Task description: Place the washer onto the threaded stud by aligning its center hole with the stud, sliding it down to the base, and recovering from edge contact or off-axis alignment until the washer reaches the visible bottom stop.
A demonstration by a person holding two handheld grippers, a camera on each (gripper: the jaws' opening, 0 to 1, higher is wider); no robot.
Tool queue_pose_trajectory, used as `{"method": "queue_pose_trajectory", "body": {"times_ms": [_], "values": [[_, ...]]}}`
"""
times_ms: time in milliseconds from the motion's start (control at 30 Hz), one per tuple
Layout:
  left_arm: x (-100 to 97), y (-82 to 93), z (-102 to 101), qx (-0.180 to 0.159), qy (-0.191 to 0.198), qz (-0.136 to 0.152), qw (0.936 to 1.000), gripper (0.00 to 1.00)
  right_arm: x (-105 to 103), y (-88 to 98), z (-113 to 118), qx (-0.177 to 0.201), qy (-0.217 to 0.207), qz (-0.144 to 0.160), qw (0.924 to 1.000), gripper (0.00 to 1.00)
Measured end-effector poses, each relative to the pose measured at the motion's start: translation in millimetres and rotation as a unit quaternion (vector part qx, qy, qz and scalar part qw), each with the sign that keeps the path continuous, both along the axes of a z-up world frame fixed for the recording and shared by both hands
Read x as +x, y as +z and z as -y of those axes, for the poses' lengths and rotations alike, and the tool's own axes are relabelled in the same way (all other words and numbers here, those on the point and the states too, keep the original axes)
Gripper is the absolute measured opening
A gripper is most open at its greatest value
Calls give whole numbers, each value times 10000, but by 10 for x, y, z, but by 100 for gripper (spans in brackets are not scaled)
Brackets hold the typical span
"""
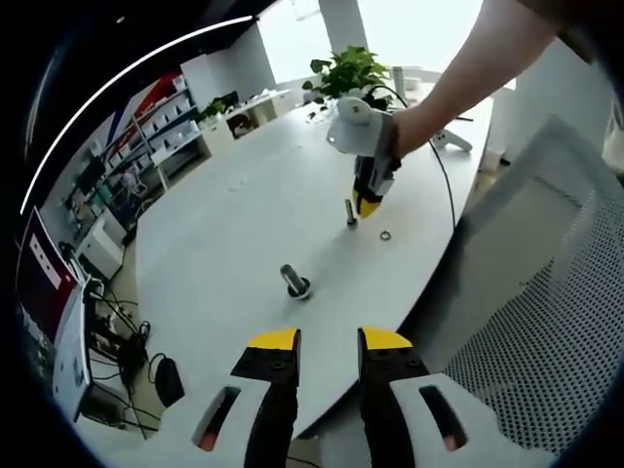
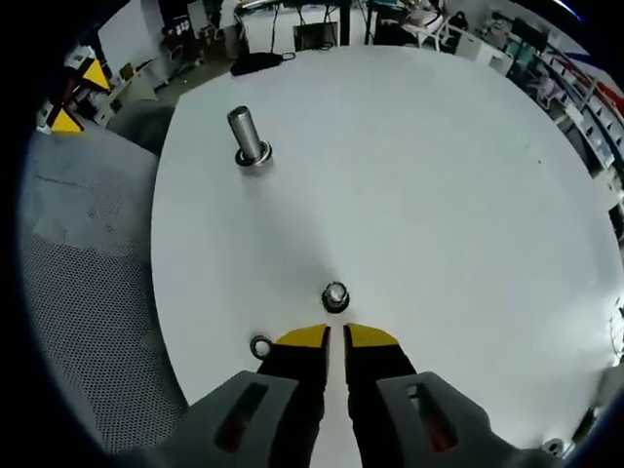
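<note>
A person works two hand-held grippers over a white desk [image 2: 409, 175]. The right gripper [image 2: 336, 338] hangs just above the desk with its yellow-tipped jaws drawn nearly together on nothing; a thin gap shows between them. Just ahead of the tips stands a short stud [image 2: 335, 296], seen almost end-on in the right gripper view; the washer [image 2: 261, 346] lies flat on the desk beside the left jaw, close to the desk's near edge and clear of the stud; it is not yet on the thread. Farther along the same edge stands a taller stud [image 2: 246, 136], upright on a ringed base.

In the left gripper view the left gripper [image 1: 328, 338] sits off the desk's near edge, its jaws parted and empty; the taller stud [image 1: 294, 281] stands just inside that edge; beyond it the right gripper [image 1: 368, 207], held by a hand [image 1: 414, 125], points down beside the short stud [image 1: 350, 212], with the washer [image 1: 386, 235] on the desk just beside it. A potted plant [image 1: 346, 73] stands at the far edge; a mesh chair [image 1: 546, 331] is drawn up along the side.
</note>
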State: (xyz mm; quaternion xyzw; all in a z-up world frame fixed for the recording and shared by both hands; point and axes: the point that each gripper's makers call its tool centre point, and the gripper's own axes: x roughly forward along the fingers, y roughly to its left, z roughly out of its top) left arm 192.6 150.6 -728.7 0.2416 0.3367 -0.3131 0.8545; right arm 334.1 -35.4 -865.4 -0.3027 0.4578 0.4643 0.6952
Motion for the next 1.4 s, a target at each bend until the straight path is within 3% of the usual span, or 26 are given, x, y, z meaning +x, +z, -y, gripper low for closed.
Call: {"method": "queue_pose_trajectory", "body": {"times_ms": [500, 733, 1267, 1400], "values": [[2, -7, -1, 5, -2, -12, 10000, 21, -37, -50, 61, -20, -36, -8, 10000, 13], [5, -12, -13, 33, 17, -12, 10000, 21, -159, -59, 121, -38, 1, -66, 10000, 17], [4, -18, -24, 87, 11, -2, 10000, 21, -575, -90, 17, 52, 463, -256, 9986, 24], [10, -16, -35, 90, 40, 6, 10000, 21, -566, -103, -11, 49, 521, -203, 9984, 24]]}}
